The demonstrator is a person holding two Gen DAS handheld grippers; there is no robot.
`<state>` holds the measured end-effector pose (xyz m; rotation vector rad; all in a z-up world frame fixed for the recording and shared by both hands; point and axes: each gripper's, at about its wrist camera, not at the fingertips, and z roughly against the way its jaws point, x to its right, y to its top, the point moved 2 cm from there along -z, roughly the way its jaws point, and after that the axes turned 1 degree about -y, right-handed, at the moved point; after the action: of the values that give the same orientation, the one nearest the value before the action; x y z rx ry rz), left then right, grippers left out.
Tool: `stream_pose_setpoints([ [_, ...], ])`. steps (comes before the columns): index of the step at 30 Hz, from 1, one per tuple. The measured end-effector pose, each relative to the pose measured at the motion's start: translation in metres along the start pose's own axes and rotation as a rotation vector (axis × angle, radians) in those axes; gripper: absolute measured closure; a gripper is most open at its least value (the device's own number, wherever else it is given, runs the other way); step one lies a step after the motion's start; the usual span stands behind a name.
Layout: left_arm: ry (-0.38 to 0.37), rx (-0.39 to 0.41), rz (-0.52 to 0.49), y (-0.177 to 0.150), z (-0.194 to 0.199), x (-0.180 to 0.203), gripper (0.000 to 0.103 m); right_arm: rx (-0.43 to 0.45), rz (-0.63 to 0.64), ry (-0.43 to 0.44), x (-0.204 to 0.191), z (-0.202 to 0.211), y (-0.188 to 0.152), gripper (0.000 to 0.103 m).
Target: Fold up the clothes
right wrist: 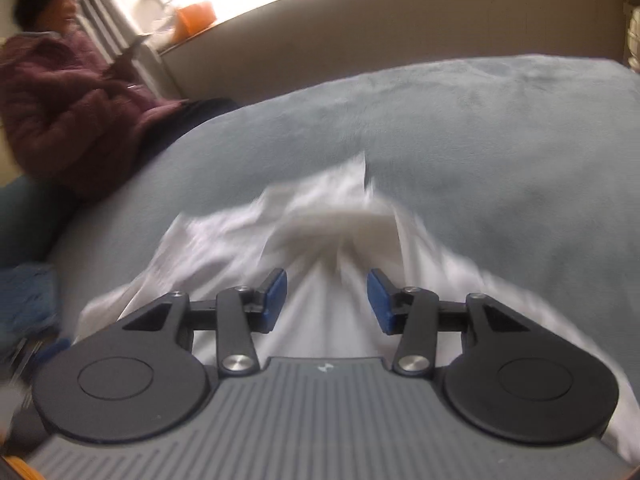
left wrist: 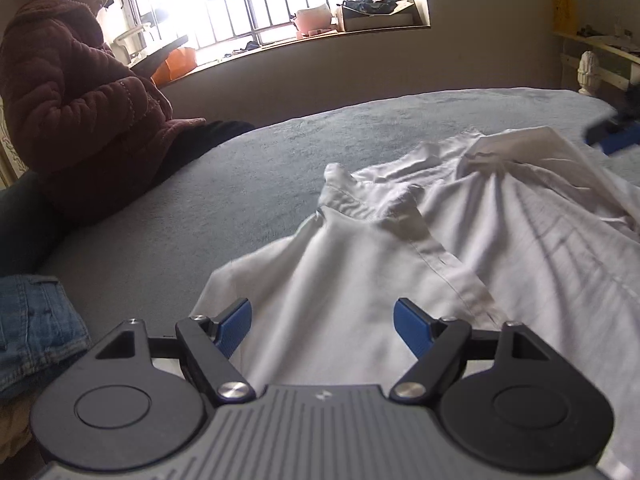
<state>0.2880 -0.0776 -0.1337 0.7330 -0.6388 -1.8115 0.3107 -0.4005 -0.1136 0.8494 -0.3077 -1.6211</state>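
A white button-up shirt point(left wrist: 460, 240) lies rumpled on the grey-blue bed cover point(left wrist: 248, 160), its collar point(left wrist: 360, 200) pointing away from me. My left gripper point(left wrist: 322, 322) hovers open over the shirt's near part, blue pads wide apart, nothing between them. The right gripper's blue tip point(left wrist: 616, 136) shows at the far right edge of the left wrist view, beyond the shirt. In the right wrist view, which is motion-blurred, my right gripper point(right wrist: 327, 295) stands open over the white shirt point(right wrist: 304, 220), and a bunched ridge of cloth runs between its fingers without being clamped.
A person in a maroon padded jacket point(left wrist: 72, 92) sits at the bed's left edge. Folded blue denim point(left wrist: 36, 328) lies at the near left. A barred window with a cluttered sill point(left wrist: 304, 20) runs along the far wall. A shelf point(left wrist: 600, 44) stands at the right.
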Motion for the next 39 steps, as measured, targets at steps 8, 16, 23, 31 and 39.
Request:
stream_pose_setpoints([
  [8, -0.196, -0.117, -0.037, -0.067, 0.087, 0.038, 0.024, -0.197, -0.032, -0.031, 0.019, 0.109, -0.183, 0.061],
  [16, -0.338, -0.337, -0.168, -0.143, 0.154, 0.082, 0.024, -0.201, -0.104, -0.183, 0.057, 0.174, -0.288, 0.073],
  [23, -0.327, -0.430, -0.033, -0.177, 0.182, 0.065, 0.024, -0.109, -0.189, -0.290, 0.058, 0.222, -0.292, 0.071],
  [31, -0.369, -0.520, 0.151, -0.208, 0.204, 0.060, 0.024, -0.123, -0.249, -0.048, -0.003, 0.226, -0.284, 0.064],
  [39, -0.335, -0.508, 0.275, -0.233, 0.221, 0.041, 0.027, -0.400, -0.112, 0.010, -0.054, 0.150, -0.296, 0.060],
])
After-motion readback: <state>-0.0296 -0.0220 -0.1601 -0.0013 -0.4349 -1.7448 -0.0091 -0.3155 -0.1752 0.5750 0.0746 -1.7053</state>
